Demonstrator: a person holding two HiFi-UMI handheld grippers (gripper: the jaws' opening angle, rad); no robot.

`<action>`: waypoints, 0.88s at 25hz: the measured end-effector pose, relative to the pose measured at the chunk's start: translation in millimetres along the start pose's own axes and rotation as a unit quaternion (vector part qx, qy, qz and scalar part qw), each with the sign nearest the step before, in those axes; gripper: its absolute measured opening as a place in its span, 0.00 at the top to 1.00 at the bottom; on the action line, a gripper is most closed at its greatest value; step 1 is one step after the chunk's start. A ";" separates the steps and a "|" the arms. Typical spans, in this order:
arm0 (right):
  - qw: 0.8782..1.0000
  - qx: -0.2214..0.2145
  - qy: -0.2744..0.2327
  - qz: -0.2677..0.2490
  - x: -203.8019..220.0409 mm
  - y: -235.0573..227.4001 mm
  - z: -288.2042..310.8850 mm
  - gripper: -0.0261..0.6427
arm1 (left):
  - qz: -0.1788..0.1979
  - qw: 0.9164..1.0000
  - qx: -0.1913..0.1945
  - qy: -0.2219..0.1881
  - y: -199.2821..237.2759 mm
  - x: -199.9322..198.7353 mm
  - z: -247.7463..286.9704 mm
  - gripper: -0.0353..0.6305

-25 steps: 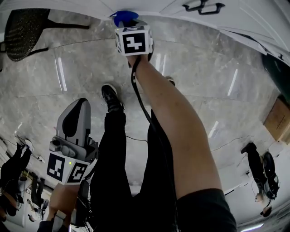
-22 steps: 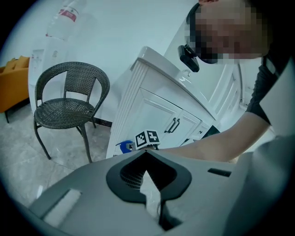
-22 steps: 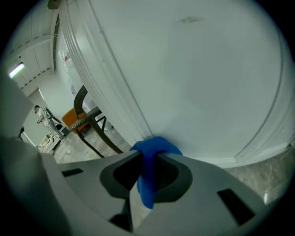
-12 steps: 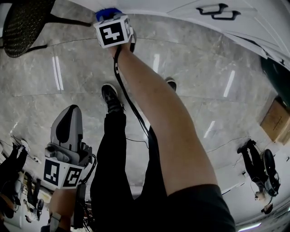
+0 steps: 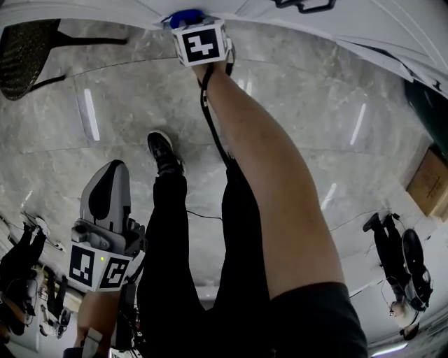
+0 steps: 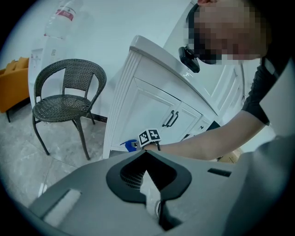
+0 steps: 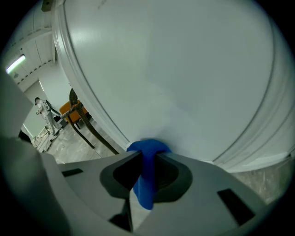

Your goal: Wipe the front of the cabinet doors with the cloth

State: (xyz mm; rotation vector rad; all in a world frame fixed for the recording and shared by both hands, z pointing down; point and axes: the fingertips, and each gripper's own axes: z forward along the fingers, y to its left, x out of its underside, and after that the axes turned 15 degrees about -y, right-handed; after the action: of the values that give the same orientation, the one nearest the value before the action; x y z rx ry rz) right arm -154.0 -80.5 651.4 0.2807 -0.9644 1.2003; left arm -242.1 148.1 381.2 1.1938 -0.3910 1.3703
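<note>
My right gripper [image 7: 148,154] is shut on a blue cloth [image 7: 147,173] and presses it against the white cabinet door [image 7: 175,73] low down, near the door's bottom edge. In the head view the cloth [image 5: 186,17] peeks out above the right gripper's marker cube [image 5: 203,43] at the foot of the cabinet [image 5: 364,28]. From the left gripper view I see the cloth [image 6: 130,145] at the cabinet's lower left corner. My left gripper [image 6: 146,159] is held back at the person's side [image 5: 105,203], jaws closed with nothing between them.
A dark wicker chair [image 6: 64,103] stands left of the cabinet on the grey marble floor [image 5: 336,140]. Black handles [image 6: 171,119] sit on the doors. A cardboard box [image 5: 428,183] lies at the right. The person's legs and shoes [image 5: 162,154] are below.
The right gripper with the cloth has slid right along the cabinet's bottom after swinging left half a second ago. The left gripper stays at the side.
</note>
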 end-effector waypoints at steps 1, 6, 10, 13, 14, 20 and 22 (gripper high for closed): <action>1.000 0.002 0.001 0.003 1.7 -8.5 -5.8 0.88 | 0.000 1.000 0.001 0.002 -6.5 1.9 4.2 0.95; 0.999 0.034 0.001 0.016 4.8 -62.1 -38.2 0.88 | 0.004 1.000 0.013 0.000 -42.4 3.3 29.5 0.95; 0.999 0.053 0.007 0.010 13.2 -103.8 -63.5 0.87 | 0.004 1.000 0.028 -0.005 -71.6 3.5 49.4 0.95; 0.998 0.057 0.009 0.012 15.1 -118.2 -79.1 0.88 | 0.006 0.999 0.039 -0.007 -90.3 3.8 58.4 0.95; 0.998 0.057 0.009 0.020 15.8 -118.6 -85.0 0.88 | 0.007 0.999 0.043 -0.006 -95.3 3.7 59.7 0.95; 0.998 0.052 0.021 0.037 12.1 -99.7 -141.4 0.88 | 0.023 0.998 0.065 -0.010 -120.4 -20.7 55.2 0.95; 0.997 0.056 0.018 0.046 3.6 -93.9 -165.7 0.88 | 0.032 0.997 0.073 -0.021 -127.4 -39.2 51.5 0.95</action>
State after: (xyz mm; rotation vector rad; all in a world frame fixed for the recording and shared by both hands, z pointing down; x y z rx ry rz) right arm 7.9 -6.6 583.6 0.3060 -0.8871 1.3420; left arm -118.7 114.3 317.7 1.3422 -0.3659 1.4518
